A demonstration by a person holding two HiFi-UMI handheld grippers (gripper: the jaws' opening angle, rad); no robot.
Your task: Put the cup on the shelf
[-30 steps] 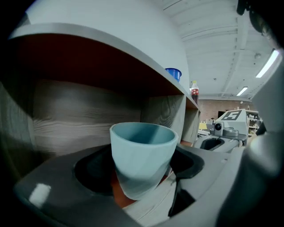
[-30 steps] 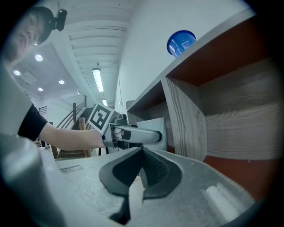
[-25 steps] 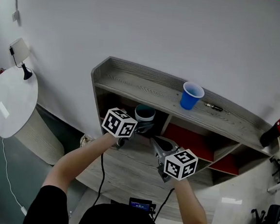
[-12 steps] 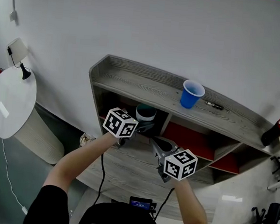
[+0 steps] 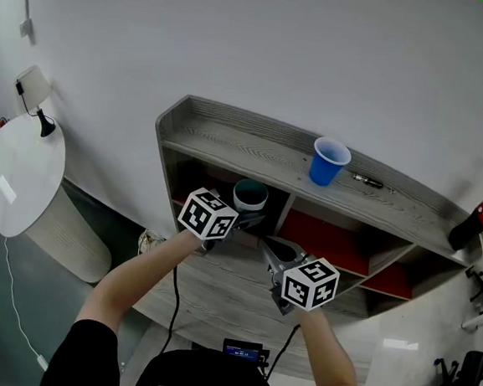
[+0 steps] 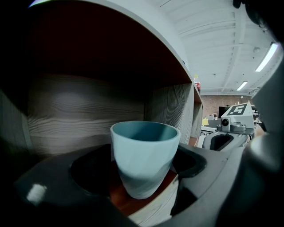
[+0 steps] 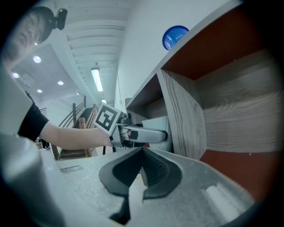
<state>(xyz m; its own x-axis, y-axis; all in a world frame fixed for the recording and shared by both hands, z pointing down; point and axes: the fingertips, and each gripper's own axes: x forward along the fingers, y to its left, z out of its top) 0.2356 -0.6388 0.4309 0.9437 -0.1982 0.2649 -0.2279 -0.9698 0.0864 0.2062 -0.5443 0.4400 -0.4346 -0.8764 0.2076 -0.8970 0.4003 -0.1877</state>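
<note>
Left gripper view: the left gripper [image 6: 145, 153] has its jaws spread wide to either side of the pale teal ceramic cup [image 6: 144, 168]. They have just been opening, and a dark gap shows between each pad and the cup's wall, so by the look of it nothing presses on it now. The cup stands upright by itself on the red-brown floor of the left compartment of the grey wood-grain shelf unit [image 5: 229, 141], close to that compartment's front edge. I judge the cup placed and let go; what remains is to draw the jaws straight back without clipping it.

The left gripper lies nearly level, its nose tipped slightly down into the compartment, with the bare left forearm reaching up to it from the person's side. The right gripper [image 7: 141, 177] has its jaws together on nothing. It hangs over the shelf unit's broad lower board, in front of the divider beside the cup's compartment. A blue plastic cup [image 5: 329, 161] stands on the shelf unit's top board.
</note>
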